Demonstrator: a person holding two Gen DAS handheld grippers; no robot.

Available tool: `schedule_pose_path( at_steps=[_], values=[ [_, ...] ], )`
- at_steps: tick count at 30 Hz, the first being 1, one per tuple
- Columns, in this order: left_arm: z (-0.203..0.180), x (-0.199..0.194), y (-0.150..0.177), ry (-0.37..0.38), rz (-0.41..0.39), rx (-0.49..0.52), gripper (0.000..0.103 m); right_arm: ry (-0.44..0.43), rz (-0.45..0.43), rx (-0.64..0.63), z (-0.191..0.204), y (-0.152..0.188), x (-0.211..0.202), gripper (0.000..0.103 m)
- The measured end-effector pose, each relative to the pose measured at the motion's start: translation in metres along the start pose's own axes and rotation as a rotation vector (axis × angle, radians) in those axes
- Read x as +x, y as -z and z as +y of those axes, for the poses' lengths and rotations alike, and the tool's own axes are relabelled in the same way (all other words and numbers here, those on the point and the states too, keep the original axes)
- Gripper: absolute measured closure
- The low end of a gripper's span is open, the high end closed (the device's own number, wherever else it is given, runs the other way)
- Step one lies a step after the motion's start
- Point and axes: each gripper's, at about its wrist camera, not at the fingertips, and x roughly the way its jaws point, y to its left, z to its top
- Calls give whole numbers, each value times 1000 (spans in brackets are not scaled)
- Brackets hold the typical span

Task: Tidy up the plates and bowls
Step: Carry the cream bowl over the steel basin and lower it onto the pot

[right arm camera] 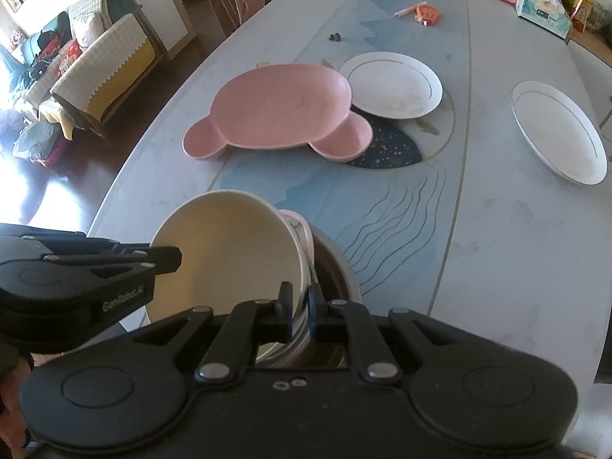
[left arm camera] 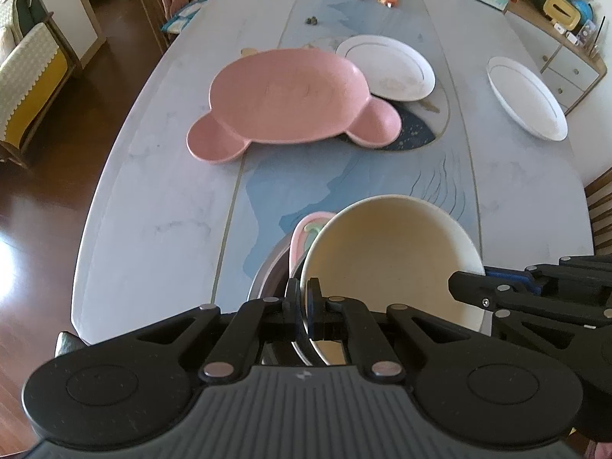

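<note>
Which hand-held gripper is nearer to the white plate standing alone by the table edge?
Right. The right hand-held gripper grips the bowl stack on the side facing that white plate; the left hand-held gripper grips the far side.

Only partly readable text: white embossed brand word on side of left hand-held gripper (right arm camera: 166, 258), at 9 o'clock in right wrist view, too blurred to spell. Tissue box (right arm camera: 543, 13), 1 o'clock: dark print, illegible.
</note>
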Motion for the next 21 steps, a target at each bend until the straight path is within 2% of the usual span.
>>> schedule_pose_path(
  at_steps=[21],
  values=[
    [-3,17,4,-36,42,29,101,6,50,6,0,5,21,94]
  ],
)
